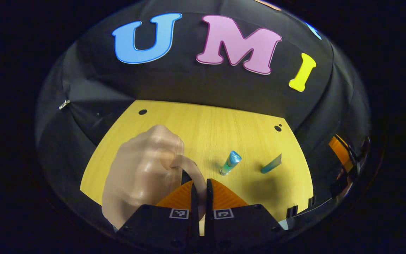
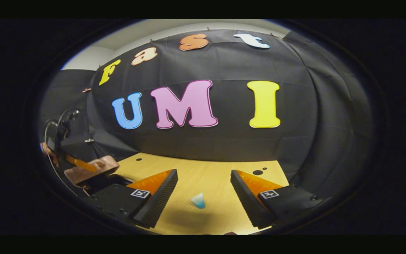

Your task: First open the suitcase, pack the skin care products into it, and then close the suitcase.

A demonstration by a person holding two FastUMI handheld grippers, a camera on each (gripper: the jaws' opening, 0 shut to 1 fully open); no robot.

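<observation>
1. Suitcase (image 1: 143,169): a beige, rounded soft case at the left of the table (image 1: 203,127), appearing closed in the left gripper view.
2. Left hand-held gripper (image 1: 199,194): fingers pressed together on a thin beige loop, seemingly the suitcase pull or strap (image 1: 194,173).
3. Right hand-held gripper (image 2: 203,192): jaws spread wide, holding nothing, raised above the table.
4. Skin care products: a blue-capped tube (image 1: 230,163) and a teal tube (image 1: 271,165) lie on the table, apart from each other and outside the suitcase.
5. Judgement: the opening step is in hand; nothing is packed.
6. Next move likely calls for drawing the strap to open the suitcase, then the right hand-held gripper descending on a tube.
</observation>
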